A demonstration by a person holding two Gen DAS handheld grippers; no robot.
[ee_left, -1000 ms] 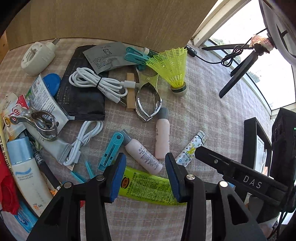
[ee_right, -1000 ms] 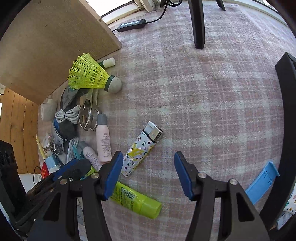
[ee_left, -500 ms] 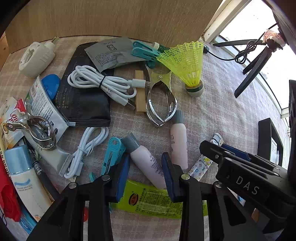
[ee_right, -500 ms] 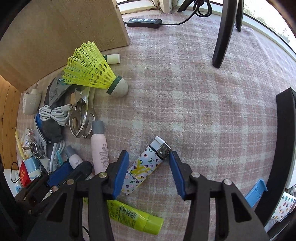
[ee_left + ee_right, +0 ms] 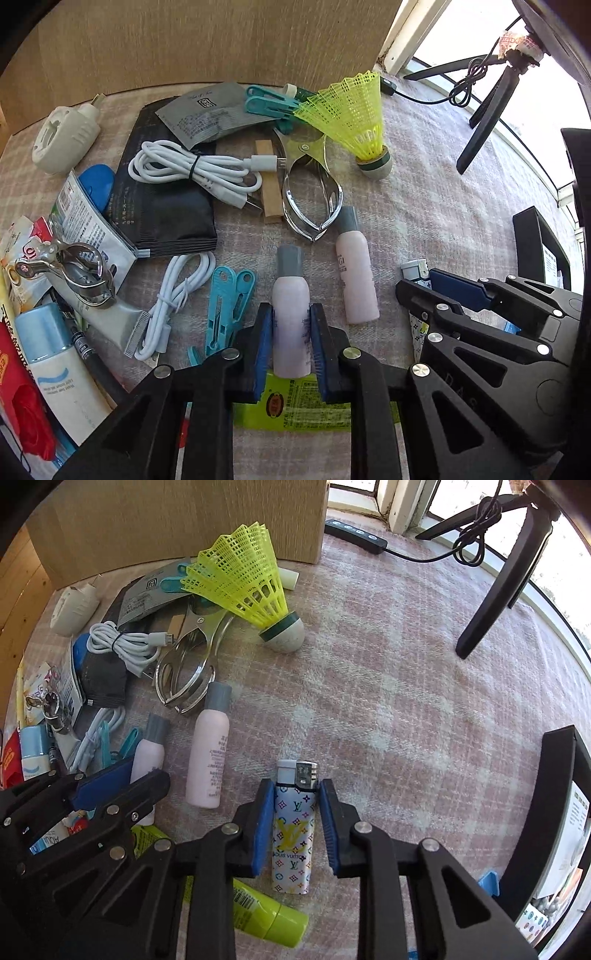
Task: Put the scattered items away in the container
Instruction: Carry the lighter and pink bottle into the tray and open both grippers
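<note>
Pink bottle [image 5: 290,325] between closing left fingers [image 5: 264,343]; patterned lighter [image 5: 293,830] between closing right fingers [image 5: 265,823].

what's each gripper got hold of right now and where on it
The left gripper is closing across the body of a small pink bottle; the right gripper is closing across a patterned lighter's body, below its metal head.

Small pink bottle [image 5: 291,325] with grey cap, lying flat, patterned white lighter [image 5: 293,827] flat on checked cloth
</note>
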